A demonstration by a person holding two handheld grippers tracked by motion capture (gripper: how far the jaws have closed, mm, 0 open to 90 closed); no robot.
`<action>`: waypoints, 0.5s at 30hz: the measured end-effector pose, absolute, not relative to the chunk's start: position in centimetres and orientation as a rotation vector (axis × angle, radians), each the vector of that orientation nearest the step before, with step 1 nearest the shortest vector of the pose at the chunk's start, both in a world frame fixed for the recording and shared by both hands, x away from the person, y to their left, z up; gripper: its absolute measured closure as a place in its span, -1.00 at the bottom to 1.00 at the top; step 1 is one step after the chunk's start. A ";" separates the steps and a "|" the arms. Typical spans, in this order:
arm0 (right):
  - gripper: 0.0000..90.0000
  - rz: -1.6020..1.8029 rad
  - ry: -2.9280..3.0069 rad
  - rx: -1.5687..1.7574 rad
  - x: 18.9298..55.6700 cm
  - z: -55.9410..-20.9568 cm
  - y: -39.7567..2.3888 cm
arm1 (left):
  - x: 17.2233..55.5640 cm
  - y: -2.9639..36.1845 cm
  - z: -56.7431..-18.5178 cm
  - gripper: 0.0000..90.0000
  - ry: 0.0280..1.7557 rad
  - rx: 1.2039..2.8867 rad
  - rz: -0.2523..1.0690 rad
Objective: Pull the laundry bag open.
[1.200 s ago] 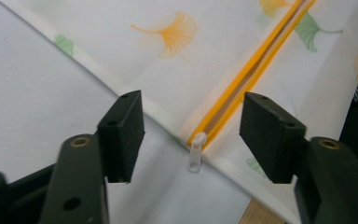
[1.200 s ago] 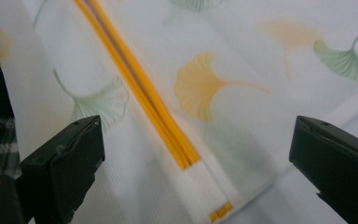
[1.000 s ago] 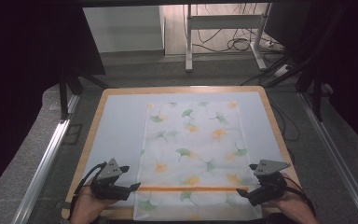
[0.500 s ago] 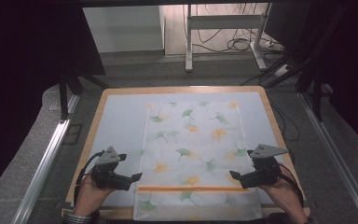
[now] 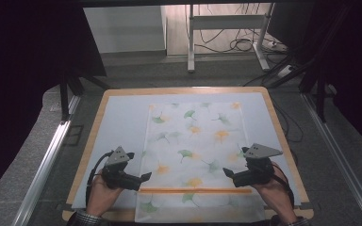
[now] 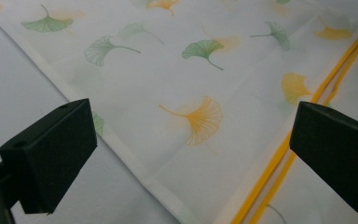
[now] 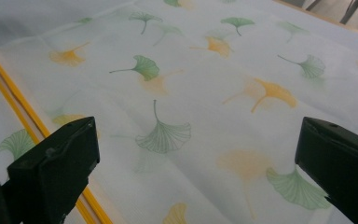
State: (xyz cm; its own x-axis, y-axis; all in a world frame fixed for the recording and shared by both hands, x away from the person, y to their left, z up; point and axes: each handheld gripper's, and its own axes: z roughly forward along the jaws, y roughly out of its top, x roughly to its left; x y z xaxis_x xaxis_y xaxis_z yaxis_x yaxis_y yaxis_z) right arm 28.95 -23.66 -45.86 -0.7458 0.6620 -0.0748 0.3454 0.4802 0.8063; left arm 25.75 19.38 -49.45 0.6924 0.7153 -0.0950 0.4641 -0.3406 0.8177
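**Cloth flat on the board, both grippers standing off its near corners**

Dark surroundings are framing a pale tabletop (image 5: 118, 122) with a wooden rim, and we are working over a ginkgo-print cloth (image 5: 193, 141) lying spread flat on it. Its long axis is running away from us toward the far edge. An orange stripe (image 5: 195, 190) is crossing the cloth near our end, from side to side.

We are holding the left gripper (image 5: 146, 176) just off the cloth's left edge and the right gripper (image 5: 226, 172) over its right part, both pointing inward at each other. In the left gripper view the fingers (image 6: 51, 154) are standing spread wide, having just been opening, with nothing between them but cloth lying below. In the right gripper view the fingers (image 7: 56, 172) are likewise spread and gripping nothing.

We are judging that each hand is equally near its own side, so the next pinch is depending on closing inward across the short axis at the stripe.
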 end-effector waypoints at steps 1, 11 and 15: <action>-1.00 1.162 2.350 0.836 28.9 -46.0 -23.7 | 25.7 19.3 -49.7 -0.98 0.901 2.000 0.351; -1.00 1.186 2.353 0.816 28.8 -47.6 -24.3 | 25.6 18.5 -50.9 -0.99 0.881 2.076 0.399; -1.00 1.172 2.362 0.810 28.7 -47.9 -24.2 | 25.6 18.4 -51.1 -1.00 0.874 2.085 0.403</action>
State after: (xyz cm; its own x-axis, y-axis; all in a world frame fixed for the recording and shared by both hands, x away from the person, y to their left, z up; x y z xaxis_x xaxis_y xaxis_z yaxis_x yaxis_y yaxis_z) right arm 28.67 -24.25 -47.86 -0.7612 0.6436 -0.0797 0.3259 0.4859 0.8110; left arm 25.61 18.35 -51.06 0.7079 0.7060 -0.0193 0.4431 -0.4227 0.7906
